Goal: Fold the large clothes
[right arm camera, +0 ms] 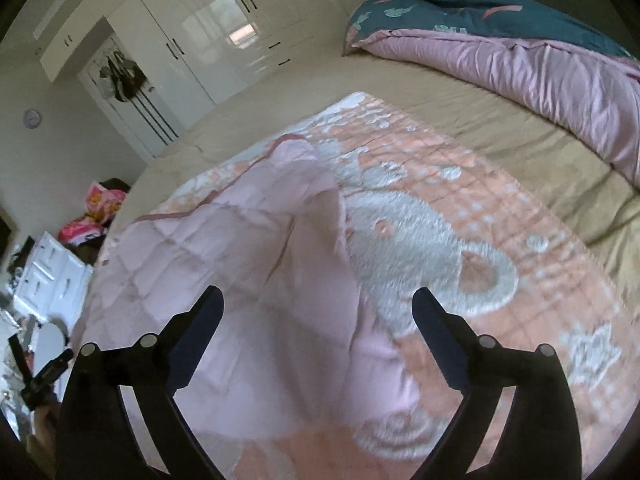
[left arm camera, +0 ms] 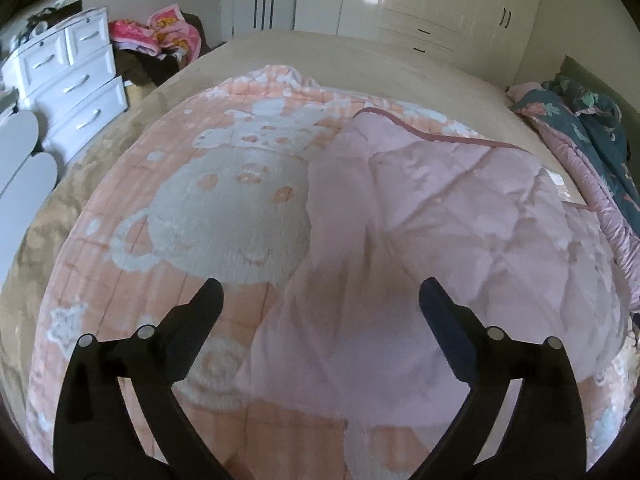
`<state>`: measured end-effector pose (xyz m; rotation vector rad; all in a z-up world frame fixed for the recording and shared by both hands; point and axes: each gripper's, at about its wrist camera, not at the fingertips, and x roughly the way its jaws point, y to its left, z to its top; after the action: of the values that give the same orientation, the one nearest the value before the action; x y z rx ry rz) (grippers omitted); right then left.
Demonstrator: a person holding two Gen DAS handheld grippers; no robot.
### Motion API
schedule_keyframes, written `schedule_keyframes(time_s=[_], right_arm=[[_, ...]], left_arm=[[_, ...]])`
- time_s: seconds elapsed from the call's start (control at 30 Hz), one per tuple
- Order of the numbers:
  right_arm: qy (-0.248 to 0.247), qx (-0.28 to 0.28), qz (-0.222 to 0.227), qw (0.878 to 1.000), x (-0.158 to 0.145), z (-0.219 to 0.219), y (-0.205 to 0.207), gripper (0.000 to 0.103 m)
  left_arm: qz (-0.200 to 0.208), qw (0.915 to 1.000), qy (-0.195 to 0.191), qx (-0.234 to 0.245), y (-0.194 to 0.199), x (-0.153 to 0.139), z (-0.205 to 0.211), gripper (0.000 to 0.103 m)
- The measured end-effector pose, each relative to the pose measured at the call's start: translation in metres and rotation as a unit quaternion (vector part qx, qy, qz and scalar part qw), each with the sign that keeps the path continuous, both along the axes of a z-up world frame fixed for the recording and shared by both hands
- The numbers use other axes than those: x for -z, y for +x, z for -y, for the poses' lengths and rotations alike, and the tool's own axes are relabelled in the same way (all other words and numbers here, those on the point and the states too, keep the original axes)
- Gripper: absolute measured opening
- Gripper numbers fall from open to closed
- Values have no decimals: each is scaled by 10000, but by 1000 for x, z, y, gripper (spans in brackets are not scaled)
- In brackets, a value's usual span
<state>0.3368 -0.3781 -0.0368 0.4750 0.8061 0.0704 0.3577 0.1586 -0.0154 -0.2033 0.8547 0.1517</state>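
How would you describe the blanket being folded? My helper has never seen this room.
Start at the big beige bed facing the white wardrobes. The blanket lies spread across its middle, one side flipped over. It is peach with a white cartoon figure, unlike the teal floral quilt alongside.

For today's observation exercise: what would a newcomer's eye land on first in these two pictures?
The peach blanket with a big white cartoon figure, spread across the bed, its pale pink underside folded over one part. Both the left gripper and right gripper gape open above it, holding nothing.
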Motion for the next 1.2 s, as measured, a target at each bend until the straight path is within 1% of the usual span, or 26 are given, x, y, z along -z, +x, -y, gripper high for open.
schedule_keyframes(time_s=[0.03, 0.17, 0.3, 0.33, 0.5, 0.57, 0.63, 0.7, 0.73, 0.8, 0.87, 0.9, 0.97, 1.0, 1.07, 1.1, 1.17, 1.2], right_arm=[[29, 17, -10, 10000, 1, -1, -7, 99], [356, 128, -118, 9992, 12, -2, -26, 99], [613, 187, -334, 9974, 30, -5, -40, 99], [633, 184, -360, 9972, 33, -6, -43, 99], [707, 139, -437, 9964, 47, -18, -54, 99], [817, 149, -459, 9955, 52, -22, -56, 99], [934, 146, -479, 9944, 55, -26, -56, 99], [996, 179, -489, 9937, 58, -28, -55, 99], [1045, 181, -505, 9931, 59, -30, -53, 99], [1093, 191, -534, 9924, 60, -31, -49, 99], [1099, 241, -551, 9921, 61, -33, -43, 99], [1093, 266, -557, 9921, 62, -34, -40, 99], [1074, 329, -536, 9922, 63, -35, -33, 99], [1056, 363, -522, 9924, 64, -36, -29, 99], [1088, 408, -560, 9916, 69, -37, -22, 99], [1157, 451, -559, 9907, 71, -37, -18, 99], [1241, 522, -543, 9894, 75, -36, -13, 99], [1275, 551, -540, 9888, 77, -36, -10, 99]], left_arm=[[-20, 10000, -39, -3, -5, 0, 1, 94], [-79, 9996, -270, -68, -21, 2, 3, 94], [-63, 9994, -298, -131, -37, 4, 9, 94], [-51, 9992, -361, -141, -42, 6, 10, 94], [-20, 9946, -989, -328, -60, 15, 9, 94], [56, 9900, -1323, -478, -66, 19, 8, 94], [87, 9838, -1694, -579, -67, 25, 8, 94], [13, 9745, -2156, -614, -63, 35, 7, 94], [-54, 9660, -2511, -617, -58, 43, 6, 94], [-66, 9592, -2751, -643, -52, 50, 7, 94], [-19, 9577, -2793, -689, -47, 53, 8, 94], [-23, 9563, -2814, -796, -43, 56, 8, 94], [-48, 9509, -2939, -970, -37, 63, 4, 94], [-91, 9459, -3061, -1068, -33, 70, 1, 94], [-95, 9416, -3169, -1132, -27, 75, -1, 94], [-83, 9421, -3155, -1135, -26, 76, -1, 94], [-39, 9461, -3041, -1116, -19, 78, 1, 95], [-26, 9463, -3035, -1116, -15, 79, 1, 95]])
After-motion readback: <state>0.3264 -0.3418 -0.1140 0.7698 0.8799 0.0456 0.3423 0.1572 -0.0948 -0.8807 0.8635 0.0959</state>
